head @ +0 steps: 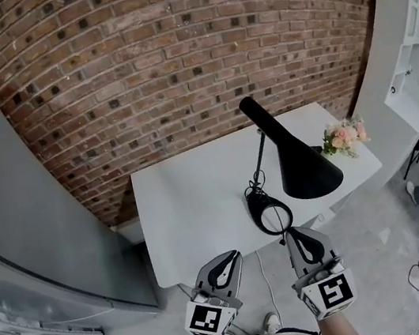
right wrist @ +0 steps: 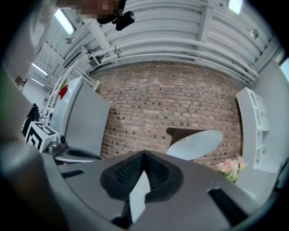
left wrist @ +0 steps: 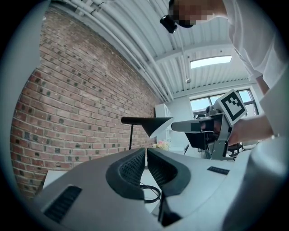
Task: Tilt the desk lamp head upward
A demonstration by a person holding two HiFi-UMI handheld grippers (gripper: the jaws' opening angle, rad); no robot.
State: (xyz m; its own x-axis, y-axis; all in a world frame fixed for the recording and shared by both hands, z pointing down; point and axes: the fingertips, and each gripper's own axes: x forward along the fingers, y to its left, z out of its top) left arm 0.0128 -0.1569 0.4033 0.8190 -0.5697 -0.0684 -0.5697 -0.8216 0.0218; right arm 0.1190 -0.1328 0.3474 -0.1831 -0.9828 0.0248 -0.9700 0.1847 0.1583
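On the white matte counter (head: 191, 198), before a rough brick wall (head: 134, 56), we see the desk lamp (head: 268, 127): a smooth black conical lamp head (head: 302, 162), tilted downward, a thin stem (head: 258, 154) and a round base (head: 270, 214), near pink flowers (head: 343, 137). The left tongs (head: 228, 262) and right tongs (head: 296, 237), with ribbed black pads (left wrist: 135, 169), are pressed together on nothing at the counter's near edge.

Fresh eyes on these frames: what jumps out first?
The black desk lamp dominates, its cone head angled down over the white table against the brick wall. Pink flowers sit at the table's right end. The left gripper and right gripper hang shut and empty by its near edge.
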